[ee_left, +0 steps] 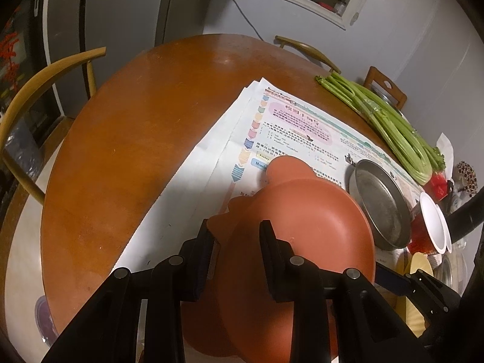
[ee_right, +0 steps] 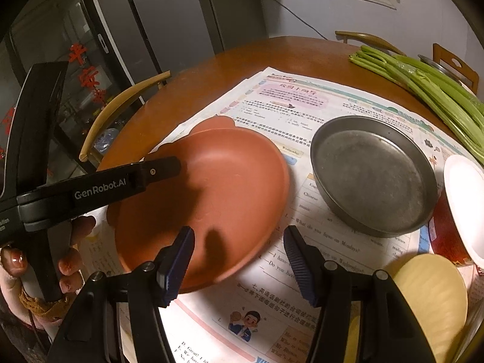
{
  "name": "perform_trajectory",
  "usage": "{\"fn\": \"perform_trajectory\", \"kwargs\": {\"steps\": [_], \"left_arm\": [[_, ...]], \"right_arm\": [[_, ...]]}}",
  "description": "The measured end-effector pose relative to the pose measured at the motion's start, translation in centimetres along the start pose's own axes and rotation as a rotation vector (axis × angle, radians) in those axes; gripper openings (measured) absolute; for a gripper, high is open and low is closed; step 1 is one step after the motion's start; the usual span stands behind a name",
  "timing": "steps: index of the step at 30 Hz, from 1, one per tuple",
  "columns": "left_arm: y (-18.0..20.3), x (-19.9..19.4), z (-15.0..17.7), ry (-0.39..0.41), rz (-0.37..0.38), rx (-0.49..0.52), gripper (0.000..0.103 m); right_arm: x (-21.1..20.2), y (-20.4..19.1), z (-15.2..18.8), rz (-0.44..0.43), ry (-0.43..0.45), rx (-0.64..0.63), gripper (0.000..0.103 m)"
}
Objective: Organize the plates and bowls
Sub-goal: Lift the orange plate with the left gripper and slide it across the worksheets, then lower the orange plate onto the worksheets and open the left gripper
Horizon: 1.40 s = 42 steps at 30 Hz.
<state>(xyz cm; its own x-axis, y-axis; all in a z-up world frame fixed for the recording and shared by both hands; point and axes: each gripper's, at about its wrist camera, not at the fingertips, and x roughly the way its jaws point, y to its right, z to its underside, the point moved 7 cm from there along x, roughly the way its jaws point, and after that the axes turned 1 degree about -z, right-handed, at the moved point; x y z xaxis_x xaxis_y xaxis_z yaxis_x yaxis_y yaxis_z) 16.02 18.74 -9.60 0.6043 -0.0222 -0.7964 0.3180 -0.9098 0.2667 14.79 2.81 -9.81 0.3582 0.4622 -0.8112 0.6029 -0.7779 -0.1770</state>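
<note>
A terracotta plate (ee_left: 305,211) with ear-shaped tabs lies on the newspaper (ee_left: 211,151), seemingly on top of a second plate like it. My left gripper (ee_left: 237,233) is shut on its near left rim, one pad on each side of the edge. In the right wrist view the same plate (ee_right: 217,181) lies at centre left, with a left finger (ee_right: 163,168) reaching over its rim. My right gripper (ee_right: 239,257) stands open above the plate's near right edge and holds nothing. A round metal dish (ee_right: 375,175) sits to the plate's right.
A pale yellow bowl (ee_right: 429,296) sits at the near right, with a red cup (ee_right: 462,208) with a white inside behind it. Celery stalks (ee_right: 423,81) lie at the far right of the round wooden table (ee_left: 136,151). Chairs (ee_left: 45,84) ring the table.
</note>
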Motion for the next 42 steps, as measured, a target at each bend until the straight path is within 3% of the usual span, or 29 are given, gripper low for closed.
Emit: {"fn": "perform_trajectory", "kwargs": {"steps": [5, 9, 20, 24, 42], "left_arm": [[0.0, -0.2, 0.2, 0.002, 0.007, 0.002, 0.032], [-0.3, -0.7, 0.3, 0.021, -0.007, -0.015, 0.039], [-1.0, -3.1, 0.1, 0.075, -0.012, -0.042, 0.046], [-0.8, -5.0, 0.1, 0.120, -0.015, -0.038, 0.053], [4.6, -9.5, 1.4, 0.172, 0.047, 0.048, 0.058]], "right_arm": [[-0.2, 0.3, 0.2, 0.000, 0.005, 0.014, 0.062], [-1.0, 0.5, 0.2, 0.013, 0.031, 0.023, 0.062], [-2.9, 1.3, -0.1, 0.020, 0.080, 0.045, 0.062], [-4.0, 1.4, 0.0, 0.028, 0.108, 0.043, 0.062], [-10.4, 3.1, 0.3, 0.069, 0.235, 0.050, 0.062]]}}
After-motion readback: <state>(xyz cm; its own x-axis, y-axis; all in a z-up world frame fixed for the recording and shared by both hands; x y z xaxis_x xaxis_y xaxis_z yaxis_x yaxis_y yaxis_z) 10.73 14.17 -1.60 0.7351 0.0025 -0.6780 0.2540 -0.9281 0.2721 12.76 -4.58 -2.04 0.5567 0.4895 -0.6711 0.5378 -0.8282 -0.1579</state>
